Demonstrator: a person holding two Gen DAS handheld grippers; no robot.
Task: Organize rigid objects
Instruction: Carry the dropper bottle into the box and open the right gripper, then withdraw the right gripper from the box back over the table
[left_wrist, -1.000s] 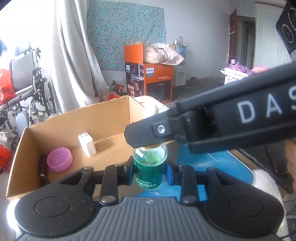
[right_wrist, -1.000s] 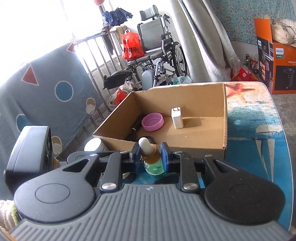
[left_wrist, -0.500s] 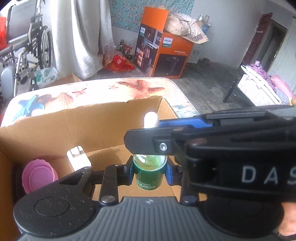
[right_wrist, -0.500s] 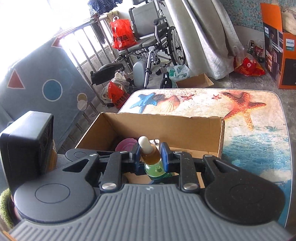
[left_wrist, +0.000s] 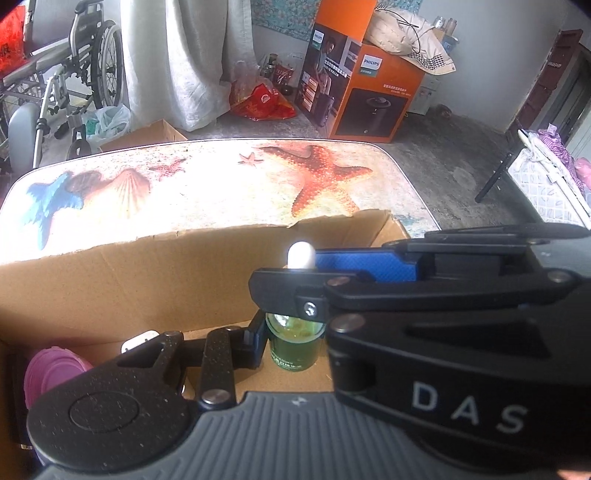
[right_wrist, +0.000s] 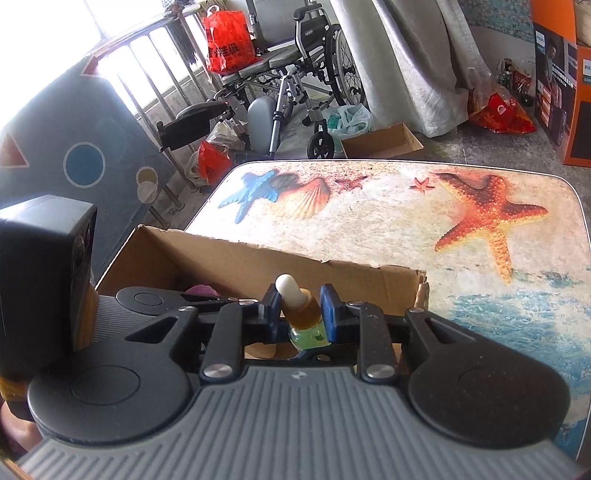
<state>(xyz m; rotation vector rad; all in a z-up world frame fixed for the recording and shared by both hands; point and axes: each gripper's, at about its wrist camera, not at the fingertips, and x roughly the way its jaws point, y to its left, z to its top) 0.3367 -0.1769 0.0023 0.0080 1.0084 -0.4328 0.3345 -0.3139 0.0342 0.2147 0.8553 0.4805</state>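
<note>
A green glass dropper bottle (left_wrist: 293, 345) with an amber collar and white rubber bulb (right_wrist: 290, 288) is held over the open cardboard box (left_wrist: 147, 266). My left gripper (left_wrist: 293, 345) is shut on the bottle's body. My right gripper (right_wrist: 301, 314) is shut on its collar from above and crosses the left wrist view (left_wrist: 406, 291). In the box lie a pink lid (left_wrist: 55, 369) and a white charger plug (left_wrist: 138, 341), partly hidden by my left gripper.
The box stands on a table with a starfish and shell print (right_wrist: 406, 214). Beyond the table are a wheelchair (right_wrist: 295, 74), a small carton on the floor (right_wrist: 380, 142) and an orange appliance box (left_wrist: 362, 74).
Both grippers have carried the bottle up and over the box's near wall, so it now hangs inside the box. Both views now look down on the table.
</note>
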